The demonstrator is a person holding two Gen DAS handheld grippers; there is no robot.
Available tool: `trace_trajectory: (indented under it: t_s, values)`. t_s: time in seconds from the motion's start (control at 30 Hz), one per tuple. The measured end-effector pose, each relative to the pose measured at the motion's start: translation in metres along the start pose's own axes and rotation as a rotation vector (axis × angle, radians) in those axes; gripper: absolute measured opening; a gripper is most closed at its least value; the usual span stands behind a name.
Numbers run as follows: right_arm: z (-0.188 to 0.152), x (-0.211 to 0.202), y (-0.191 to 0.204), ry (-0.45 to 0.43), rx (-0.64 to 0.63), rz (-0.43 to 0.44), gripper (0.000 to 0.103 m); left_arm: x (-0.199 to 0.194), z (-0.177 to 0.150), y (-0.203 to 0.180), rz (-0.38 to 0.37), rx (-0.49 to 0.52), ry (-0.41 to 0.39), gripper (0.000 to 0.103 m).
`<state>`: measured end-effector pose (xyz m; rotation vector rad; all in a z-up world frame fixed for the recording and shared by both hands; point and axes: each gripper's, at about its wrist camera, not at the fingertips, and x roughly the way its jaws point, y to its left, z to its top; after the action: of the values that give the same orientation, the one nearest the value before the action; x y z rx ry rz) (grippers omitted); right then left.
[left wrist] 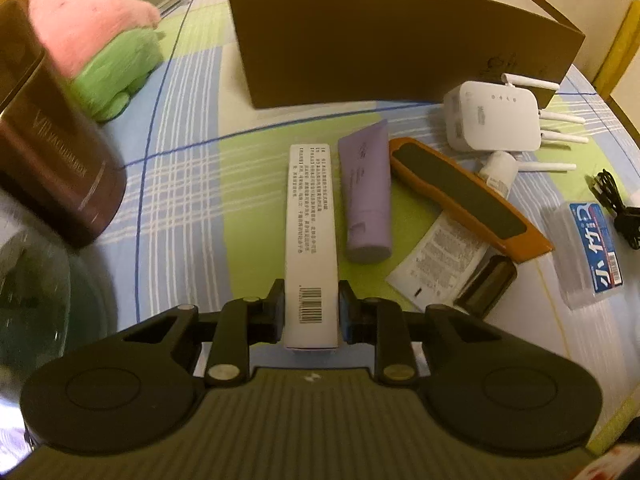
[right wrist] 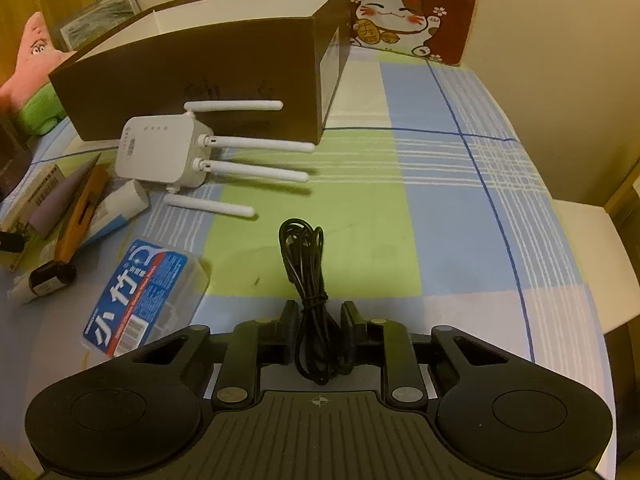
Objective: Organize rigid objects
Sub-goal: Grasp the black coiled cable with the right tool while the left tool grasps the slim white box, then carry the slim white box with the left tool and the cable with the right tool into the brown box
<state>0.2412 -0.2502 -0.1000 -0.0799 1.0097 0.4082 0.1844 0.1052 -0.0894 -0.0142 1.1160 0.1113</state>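
Observation:
My left gripper (left wrist: 311, 314) is shut on the near end of a long white carton (left wrist: 308, 216) with a barcode, which lies on the checked cloth pointing away from me. Beside it lie a purple tube (left wrist: 366, 192) and an orange tool (left wrist: 460, 196) with a dark strip. In the right wrist view, my right gripper (right wrist: 320, 326) is shut on a coiled black cable (right wrist: 308, 264) that rests on the cloth; both pads touch the bundle. A white repeater (right wrist: 160, 152) with several antennas sits ahead to the left. Behind it stands an open brown box (right wrist: 200, 80).
A clear floss-pick case (right wrist: 140, 296) with a blue label lies left of the cable. A white tube with a black cap (left wrist: 440, 264) and a small white bottle (left wrist: 498, 168) lie near the orange tool. A dark tin (left wrist: 52, 160), a plush toy (left wrist: 92, 36) and a glass bowl (left wrist: 40, 300) crowd the left.

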Motion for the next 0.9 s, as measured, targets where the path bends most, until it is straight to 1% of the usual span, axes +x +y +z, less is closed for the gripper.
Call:
trace_trajectory:
  t_s: [0.17,0.27,0.3,0.37,0.43,0.53,0.63,0.7,0.73,0.77,0.8,0.83,0.9]
  values:
    - [-0.007,-0.004,0.006,0.007,-0.004,0.017,0.02,-0.011,-0.017,0.002,0.013,-0.045,0.035,0.023]
    - [-0.007,-0.004,0.007,0.003,-0.005,0.019,0.021,-0.013,-0.022,0.003,0.006,-0.051,0.052,0.023]
    - [-0.006,-0.003,0.006,0.002,-0.005,0.018,0.021,-0.012,-0.022,0.002,0.003,-0.049,0.053,0.025]
    - [-0.003,-0.001,0.006,0.003,-0.007,0.016,0.022,-0.009,-0.019,0.002,0.004,-0.038,0.048,0.031]
    - [0.001,0.002,0.006,-0.001,-0.015,0.011,0.024,-0.007,-0.013,0.001,0.007,-0.025,0.033,0.035]
    - [0.005,0.007,0.006,-0.008,-0.021,0.005,0.028,-0.001,-0.002,0.001,0.011,-0.02,0.02,0.035]
    - [0.007,0.009,0.009,-0.013,-0.049,-0.006,0.028,0.005,0.006,0.002,0.01,-0.019,0.017,0.034]
    - [0.006,0.009,0.012,-0.01,-0.067,-0.01,0.028,0.008,0.009,0.003,0.01,-0.021,0.02,0.031]
    - [0.005,0.009,0.012,-0.011,-0.067,-0.009,0.027,0.009,0.009,0.003,0.008,-0.022,0.021,0.025]
    - [0.004,0.009,0.012,-0.014,-0.068,-0.009,0.024,0.01,0.01,0.003,0.002,-0.025,0.021,0.023]
    - [0.003,0.008,0.013,-0.016,-0.073,-0.006,0.021,0.01,0.01,0.004,0.0,-0.033,0.02,0.023]
    - [0.002,0.007,0.015,-0.016,-0.079,0.0,0.012,0.011,0.01,0.004,-0.001,-0.038,0.019,0.022]
    - [0.001,0.006,0.018,-0.013,-0.096,-0.006,0.011,0.011,0.01,0.004,-0.002,-0.043,0.015,0.022]
